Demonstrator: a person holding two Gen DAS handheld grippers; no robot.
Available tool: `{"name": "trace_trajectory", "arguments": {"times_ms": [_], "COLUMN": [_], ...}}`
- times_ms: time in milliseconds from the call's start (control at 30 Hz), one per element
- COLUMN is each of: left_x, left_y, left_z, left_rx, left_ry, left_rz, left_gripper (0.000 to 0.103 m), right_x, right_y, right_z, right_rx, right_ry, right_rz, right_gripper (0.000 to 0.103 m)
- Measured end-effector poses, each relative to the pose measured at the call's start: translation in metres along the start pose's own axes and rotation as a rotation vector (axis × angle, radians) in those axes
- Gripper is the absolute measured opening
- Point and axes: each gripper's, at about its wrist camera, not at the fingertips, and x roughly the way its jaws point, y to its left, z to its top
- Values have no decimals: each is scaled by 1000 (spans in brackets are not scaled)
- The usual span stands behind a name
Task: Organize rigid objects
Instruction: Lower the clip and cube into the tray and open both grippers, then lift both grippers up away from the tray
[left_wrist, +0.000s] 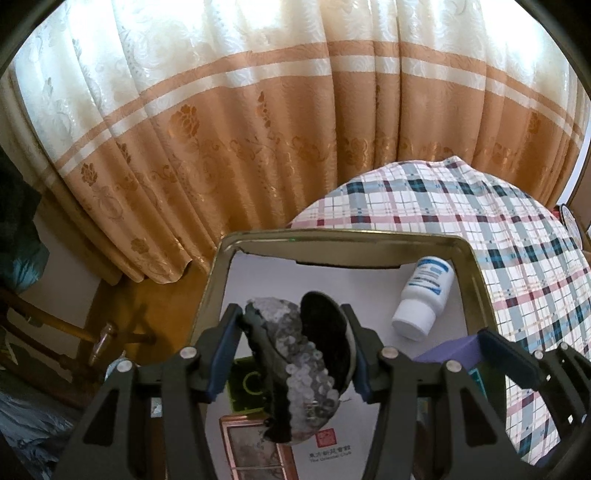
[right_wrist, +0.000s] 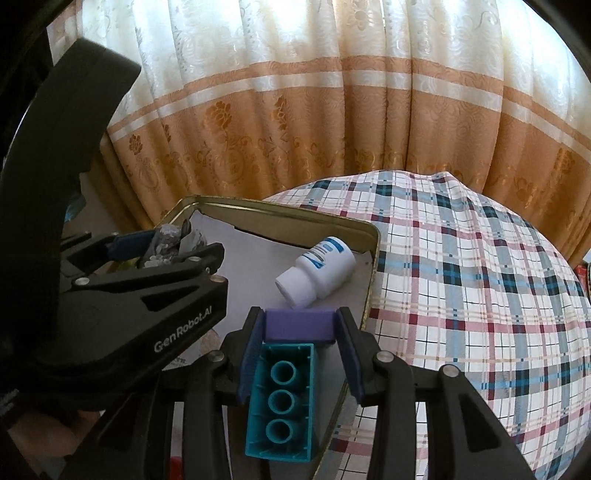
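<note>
My left gripper is shut on a black hair clip with silver sequins and holds it over the open metal tin. My right gripper is shut on a purple block joined to a teal toy brick, at the tin's near right edge. A white pill bottle with a blue label lies on its side in the tin's far right corner; it also shows in the right wrist view. The left gripper with the clip appears at the left of the right wrist view.
The tin rests on a plaid cover, lined with white paper. A framed picture and a green item lie under the left gripper. Orange and cream curtains hang behind. A wooden chair stands at left.
</note>
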Motion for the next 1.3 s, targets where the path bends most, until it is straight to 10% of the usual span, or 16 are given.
{"name": "trace_trajectory", "arguments": {"times_ms": [300, 1300], "left_x": [-8, -30], "left_y": [8, 10], "left_z": [-3, -22], "left_rx": [-25, -7], "left_ry": [8, 15], "left_rz": [-37, -24], "left_gripper": [55, 77], "right_x": [-28, -29], "right_y": [-1, 11], "right_z": [-9, -34], "right_rx": [17, 51], "right_ry": [-61, -10], "right_rz": [2, 123], "right_gripper": [71, 71]}}
